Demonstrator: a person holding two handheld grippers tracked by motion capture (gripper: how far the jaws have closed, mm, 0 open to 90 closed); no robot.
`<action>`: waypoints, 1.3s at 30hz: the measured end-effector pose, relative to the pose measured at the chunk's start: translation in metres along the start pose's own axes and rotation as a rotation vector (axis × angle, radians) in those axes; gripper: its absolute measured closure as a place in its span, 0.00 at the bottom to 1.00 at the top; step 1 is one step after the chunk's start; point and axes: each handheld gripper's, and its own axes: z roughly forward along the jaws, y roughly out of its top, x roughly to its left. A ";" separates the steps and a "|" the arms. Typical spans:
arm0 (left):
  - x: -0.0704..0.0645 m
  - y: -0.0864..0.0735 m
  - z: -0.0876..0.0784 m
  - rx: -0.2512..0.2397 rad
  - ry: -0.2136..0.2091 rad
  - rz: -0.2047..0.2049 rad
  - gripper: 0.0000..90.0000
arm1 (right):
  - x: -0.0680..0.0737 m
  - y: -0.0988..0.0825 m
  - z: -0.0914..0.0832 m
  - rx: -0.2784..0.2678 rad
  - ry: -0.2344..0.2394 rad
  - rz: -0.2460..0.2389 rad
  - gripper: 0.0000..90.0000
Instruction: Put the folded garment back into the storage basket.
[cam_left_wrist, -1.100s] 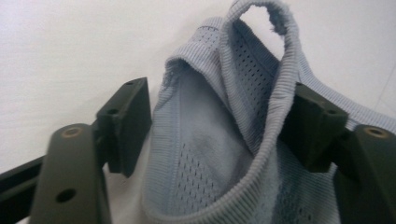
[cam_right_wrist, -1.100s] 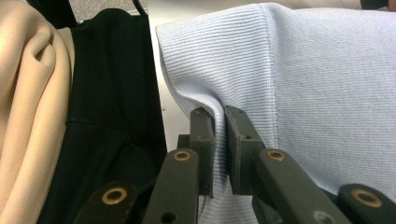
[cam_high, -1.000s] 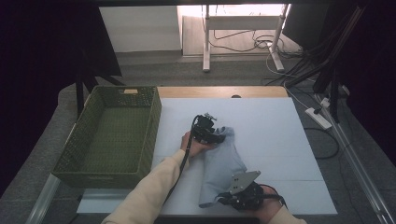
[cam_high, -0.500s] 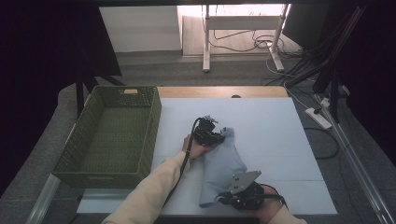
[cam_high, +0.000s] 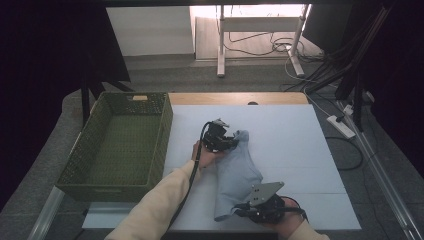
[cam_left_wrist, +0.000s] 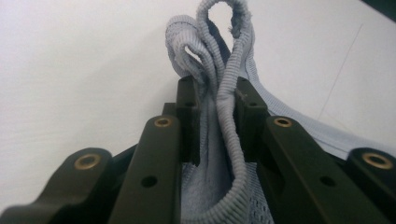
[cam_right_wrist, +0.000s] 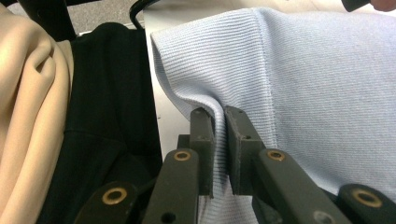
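High view, from left to right: a woven green basket (cam_high: 117, 145) of rectangular shape sits at centre left on the white table (cam_high: 300, 140). Right of it, the left gripper (cam_high: 226, 143) has just closed its jaws on the bunched ribbed hem of a pale blue knit garment (cam_high: 239, 172) at mid-frame. Lower right, the right gripper (cam_high: 245, 210) pinches the soft folded cloth's near edge.
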 end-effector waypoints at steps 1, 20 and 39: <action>0.000 0.001 -0.002 -0.002 0.000 0.000 0.84 | 0.000 0.000 0.000 -0.005 -0.002 0.001 0.91; 0.001 0.007 -0.032 -0.031 -0.016 0.000 0.84 | -0.001 0.002 -0.005 -0.065 -0.026 0.004 0.91; 0.001 0.012 -0.055 -0.062 -0.008 0.004 0.84 | -0.003 0.005 -0.008 -0.115 -0.051 0.004 0.91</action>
